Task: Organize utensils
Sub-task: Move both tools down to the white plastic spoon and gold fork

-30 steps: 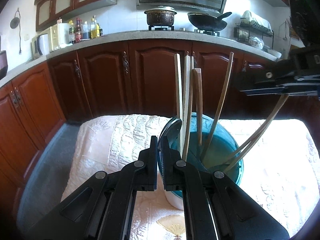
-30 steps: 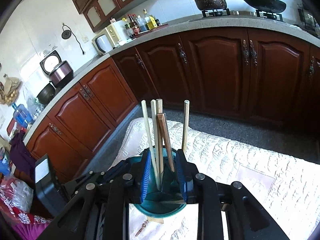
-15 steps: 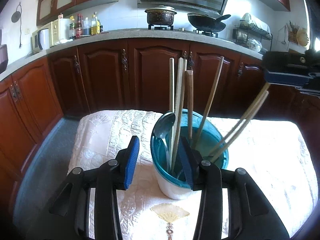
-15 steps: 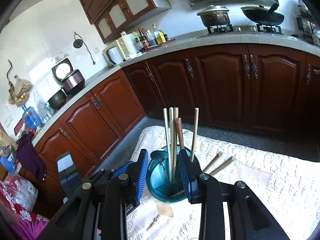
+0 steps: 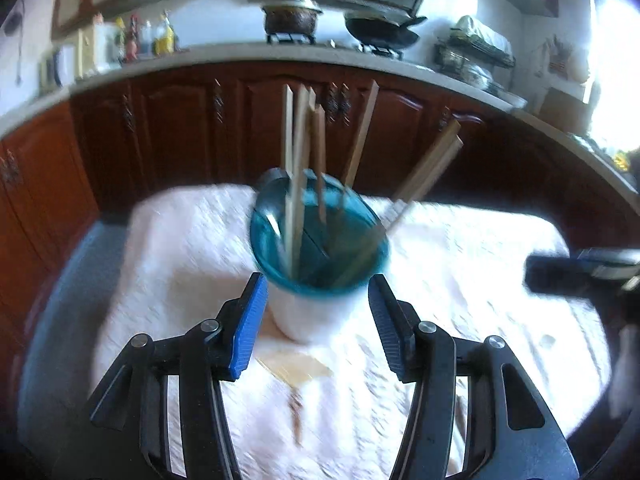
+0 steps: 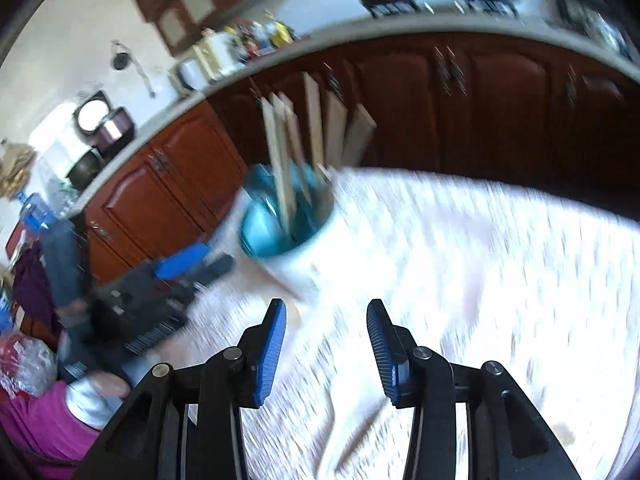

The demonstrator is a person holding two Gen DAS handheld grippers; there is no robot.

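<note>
left hand-held gripper [image 5: 316,312]: jaws spread wide, holding nothing. a second ago they were pinched nearly shut at the rim of the holder [image 5: 320,256]; they have since parted and drawn back, and the holder now stands free between and just ahead of the blue pads [image 5: 250,324]. right hand-held gripper [image 6: 326,338]: jaws also apart and empty. it has pulled back from the chopsticks [image 6: 288,152], which it straddled a second ago, and now sits well apart from the holder. chopsticks and one spoon [image 5: 272,200] stand in the teal-lined holder on the white-clothed bench [image 5: 480,264]. both views are motion-blurred, so it is only probable that nothing loose is left on the cloth. judgement: release done, both tools retreating, task at or near its end.
</note>
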